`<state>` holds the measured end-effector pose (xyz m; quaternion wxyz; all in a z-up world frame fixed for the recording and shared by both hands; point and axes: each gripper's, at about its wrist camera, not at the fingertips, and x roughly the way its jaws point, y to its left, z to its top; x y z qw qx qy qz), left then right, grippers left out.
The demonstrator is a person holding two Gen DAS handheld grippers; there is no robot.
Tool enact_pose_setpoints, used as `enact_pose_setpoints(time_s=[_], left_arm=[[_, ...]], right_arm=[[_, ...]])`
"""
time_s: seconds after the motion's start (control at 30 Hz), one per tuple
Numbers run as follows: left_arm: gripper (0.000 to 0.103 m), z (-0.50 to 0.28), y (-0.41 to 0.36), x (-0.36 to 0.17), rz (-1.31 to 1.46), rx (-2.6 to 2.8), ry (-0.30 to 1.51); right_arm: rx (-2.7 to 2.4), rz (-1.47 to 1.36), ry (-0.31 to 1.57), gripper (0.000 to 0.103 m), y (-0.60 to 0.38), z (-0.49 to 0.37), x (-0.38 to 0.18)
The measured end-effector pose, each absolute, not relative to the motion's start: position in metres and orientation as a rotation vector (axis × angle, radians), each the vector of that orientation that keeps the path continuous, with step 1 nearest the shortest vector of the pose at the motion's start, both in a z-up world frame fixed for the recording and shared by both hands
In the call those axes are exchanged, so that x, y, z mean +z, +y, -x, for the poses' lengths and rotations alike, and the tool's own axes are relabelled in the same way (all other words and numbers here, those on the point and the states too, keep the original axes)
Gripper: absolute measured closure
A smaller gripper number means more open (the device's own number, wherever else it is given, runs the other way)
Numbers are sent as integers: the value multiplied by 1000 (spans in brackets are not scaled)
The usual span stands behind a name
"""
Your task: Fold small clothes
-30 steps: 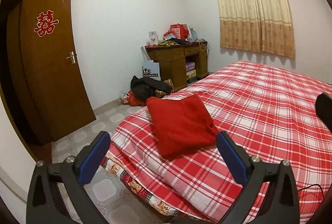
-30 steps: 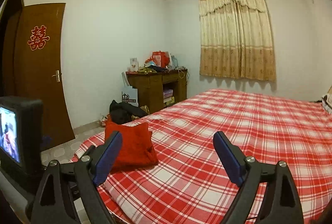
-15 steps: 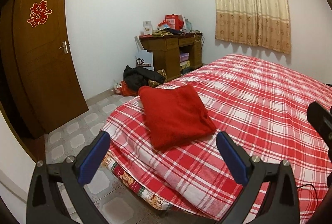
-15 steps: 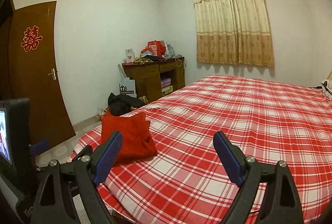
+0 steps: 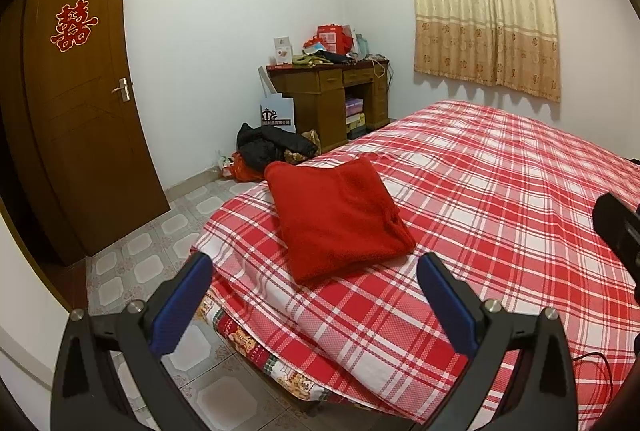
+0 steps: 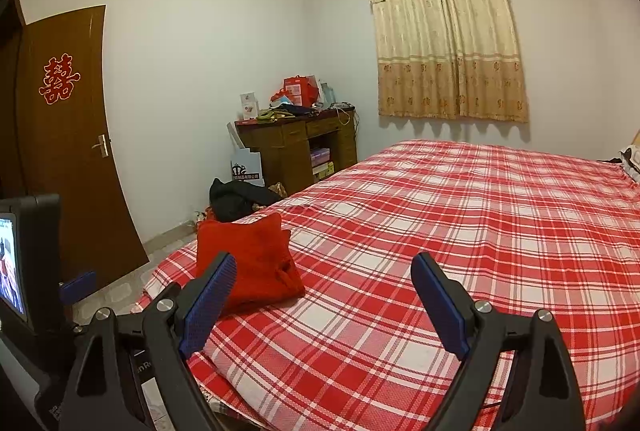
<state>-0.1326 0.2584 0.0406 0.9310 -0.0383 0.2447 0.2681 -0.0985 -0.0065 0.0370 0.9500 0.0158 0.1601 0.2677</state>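
Both claws, left claw [image 5: 314,277] and right claw [image 6: 322,275], remain open and empty; the folded red garment [image 5: 336,219] now appears lower, nearer the left claw.

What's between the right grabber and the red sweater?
Only bare checked bedspread lies between the right gripper and the folded red sweater, seen in the right wrist view.

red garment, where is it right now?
The folded red garment lies on the plaid bed near its corner closest to the door, ahead of the open left gripper; left of centre in the right wrist view.
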Motion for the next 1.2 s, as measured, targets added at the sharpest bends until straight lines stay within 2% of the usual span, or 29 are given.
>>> enact_pose_setpoints(time_s=[1.2], left_arm=[[0,130,265,38,93,554,519]], right_arm=[[544,-35,331,13,-11,97,37]])
